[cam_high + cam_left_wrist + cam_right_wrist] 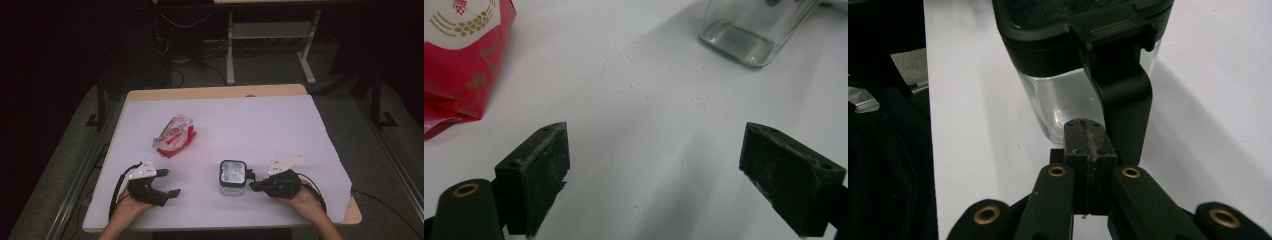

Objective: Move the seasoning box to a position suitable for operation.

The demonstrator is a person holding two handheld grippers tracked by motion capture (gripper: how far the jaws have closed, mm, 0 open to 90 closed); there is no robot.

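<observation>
Presently listed, on a white-covered surface (pixel 260 120) with a wooden edge at the far side:

Item one: a clear glass container (pixel 233 176) with a black lid, standing upright near the front edge, right of centre. A black latch hangs down its right-hand side, as the right gripper view shows (pixel 1120 107).

Item two: a red and white packet (pixel 174 135), lying crumpled, left of centre and farther back than the container, well apart from it. Gold grain-ear printing appears on it in the left gripper view (pixel 461 55).

Item three: left tongs (pixel 167 190), held in the person's left hand (pixel 131 202) near the front left. Jaws spread wide and released, nothing between them; bare surface lies in the gap.

Item four: right tongs (pixel 253 181), held in the person's right hand (pixel 302 197) near the front right. Jaws clenched flat together on nothing, their tips just beside the container's latch; whether they touch it cannot be told.
</observation>
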